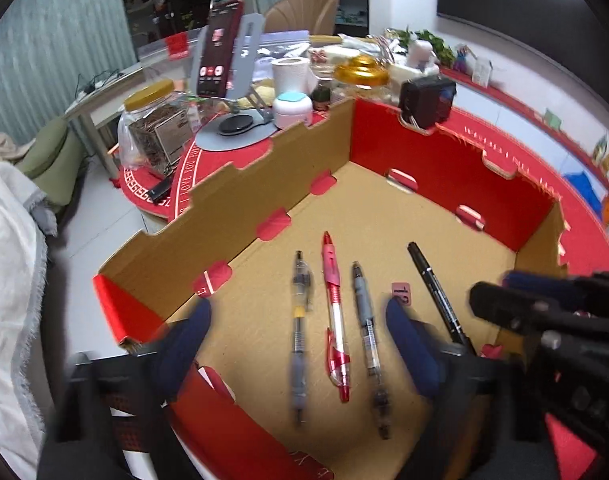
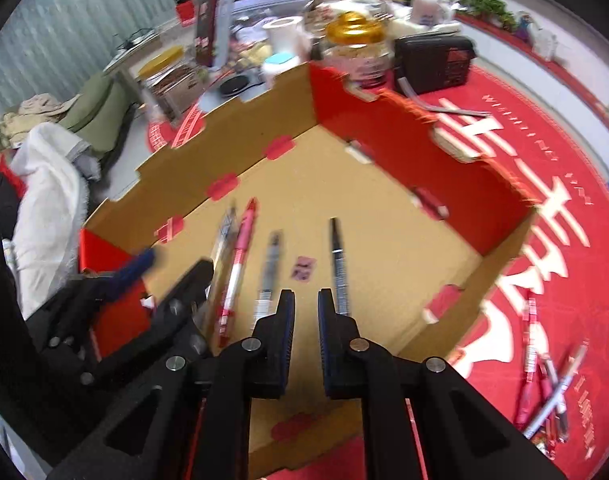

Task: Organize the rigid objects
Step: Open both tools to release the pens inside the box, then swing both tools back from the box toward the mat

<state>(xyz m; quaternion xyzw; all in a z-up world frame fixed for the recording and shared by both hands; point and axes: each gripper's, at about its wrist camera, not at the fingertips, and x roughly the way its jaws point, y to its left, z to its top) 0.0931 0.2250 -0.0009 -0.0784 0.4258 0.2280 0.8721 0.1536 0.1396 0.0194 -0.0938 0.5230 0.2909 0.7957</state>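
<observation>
Four pens lie side by side on the floor of the open cardboard box (image 1: 384, 216): a clear pen (image 1: 299, 320), a red pen (image 1: 334, 308), a grey pen (image 1: 366, 328) and a black marker (image 1: 436, 292), all pointing roughly the same way, with a small pink eraser (image 1: 400, 294) between the grey pen and the marker. We judge the sorting partly done: the box holds a tidy row, yet a loose heap of pens (image 2: 548, 384) waits outside it on the red cloth of the worktop (image 2: 564, 200), well apart from the box's near corner. Our left claw (image 1: 298, 344) hangs over the row with its blue pads spread wide either side of the three left-hand pens, gripping nothing. Our right claw (image 2: 306, 312) points down into the box with its jaws a narrow gap apart; the marker's tail sits just beside the right-hand pad, and nothing is clamped. Jars, a tissue roll and a phone stand crowd the worktop beyond the box.
</observation>
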